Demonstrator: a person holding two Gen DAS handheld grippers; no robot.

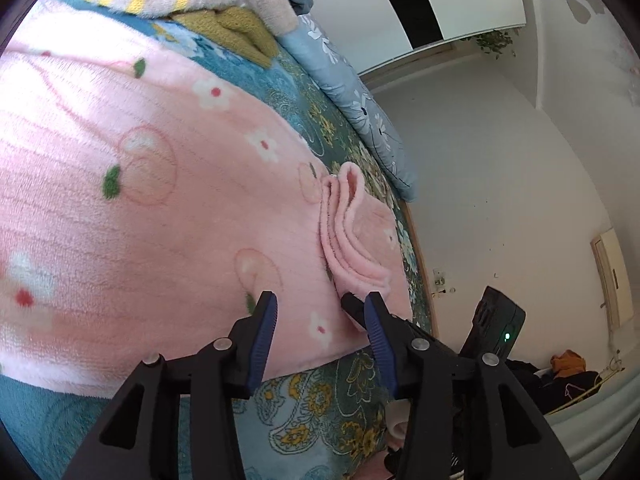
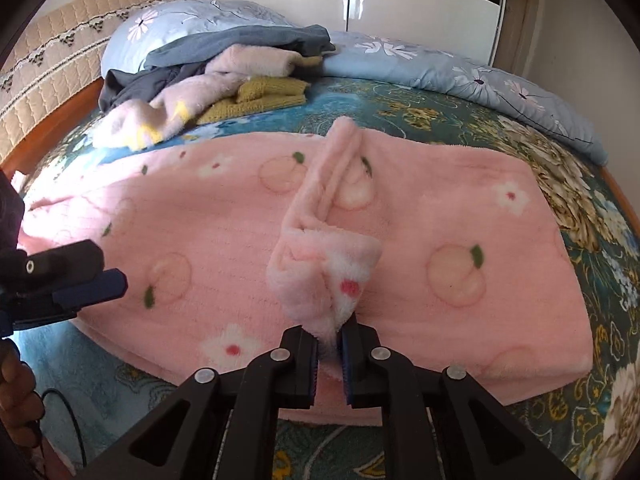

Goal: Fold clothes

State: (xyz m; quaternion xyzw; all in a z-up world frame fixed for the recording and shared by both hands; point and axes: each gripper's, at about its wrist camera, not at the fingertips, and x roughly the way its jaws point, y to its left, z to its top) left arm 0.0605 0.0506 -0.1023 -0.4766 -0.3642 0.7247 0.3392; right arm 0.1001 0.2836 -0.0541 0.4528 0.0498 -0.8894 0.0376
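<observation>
A pink fleece garment (image 2: 224,236) with peach and flower prints lies spread flat on the bed; it also shows in the left wrist view (image 1: 132,208). My right gripper (image 2: 330,344) is shut on a bunched pink strip (image 2: 320,276) of the garment and holds it lifted over the middle. That lifted fold shows in the left wrist view (image 1: 352,236), with the right gripper's tip (image 1: 354,308) under it. My left gripper (image 1: 320,312) is open and empty, just above the garment's near edge. It shows at the left edge of the right wrist view (image 2: 92,284).
A pile of unfolded clothes (image 2: 224,80), grey, cream and mustard, lies at the bed's far side by the blue floral pillows (image 2: 460,68). The teal floral bedspread (image 2: 520,132) surrounds the garment. A wardrobe (image 2: 420,8) stands behind. The bed edge (image 1: 420,248) drops to the floor.
</observation>
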